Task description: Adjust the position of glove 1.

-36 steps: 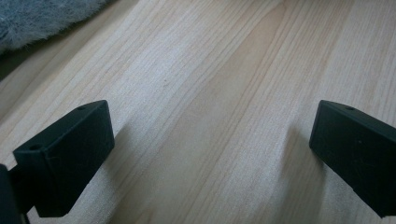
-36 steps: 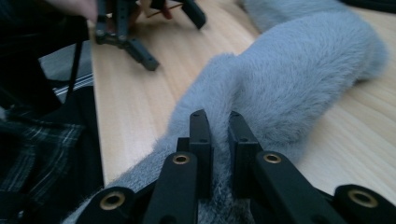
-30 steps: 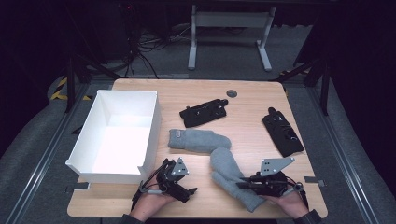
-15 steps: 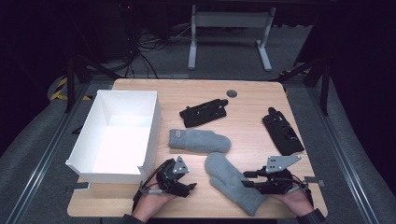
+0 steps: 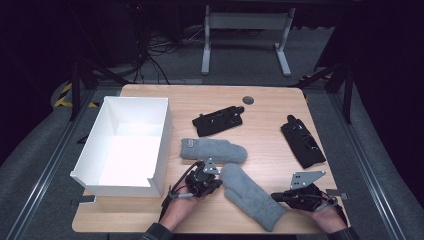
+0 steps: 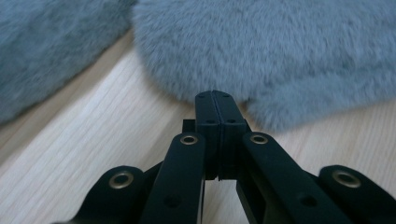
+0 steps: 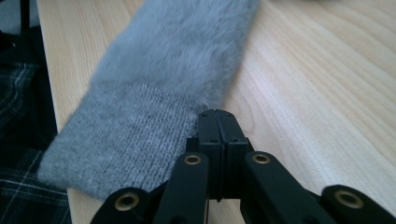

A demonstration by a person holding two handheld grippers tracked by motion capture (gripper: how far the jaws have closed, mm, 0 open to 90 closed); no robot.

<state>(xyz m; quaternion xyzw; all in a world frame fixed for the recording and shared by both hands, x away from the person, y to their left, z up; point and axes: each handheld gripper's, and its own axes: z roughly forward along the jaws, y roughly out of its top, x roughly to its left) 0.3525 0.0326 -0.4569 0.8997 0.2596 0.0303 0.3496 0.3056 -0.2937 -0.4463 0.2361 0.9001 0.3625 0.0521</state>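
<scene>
I have both hands coming in from the near edge, each wrapped around its tool from below. My left hand-held gripper (image 5: 214, 184) sits left of centre, angled away from me and to the right; its jaws have just been closing and now stand pressed flat together with nothing between them. My right hand-held gripper (image 5: 276, 197) lies low at the near right, pointing left, its grey plate tilted up on top. Its jaws have also just closed and meet along their full length, pinching nothing.
</scene>
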